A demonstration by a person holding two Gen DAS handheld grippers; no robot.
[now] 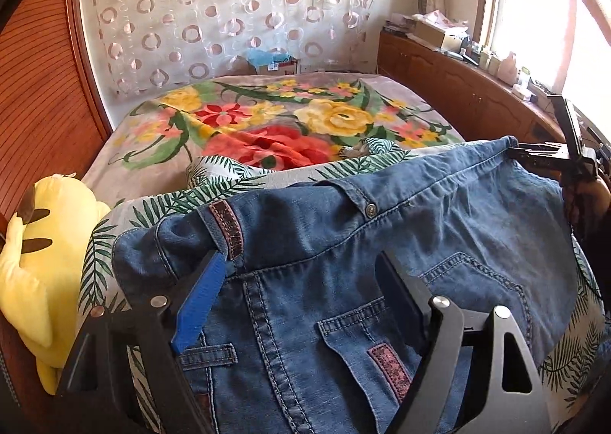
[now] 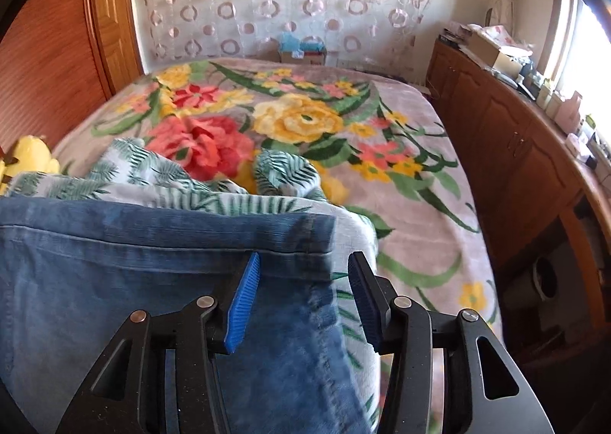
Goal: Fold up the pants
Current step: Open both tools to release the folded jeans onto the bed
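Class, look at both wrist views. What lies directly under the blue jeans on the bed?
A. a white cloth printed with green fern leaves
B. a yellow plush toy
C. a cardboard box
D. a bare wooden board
A: the leaf-print cloth shows around the edges of the jeans, on top of the floral blanket.

The pants (image 1: 343, 243) lie across a leaf-print sheet (image 1: 236, 185), which lies on the near part of a flowered blanket (image 2: 305, 120) covering the bed. A plush toy (image 1: 42, 243) sits left of the pants; cabinets (image 2: 515, 151) line the bed's right side, a curtain (image 1: 229, 6) hangs behind.
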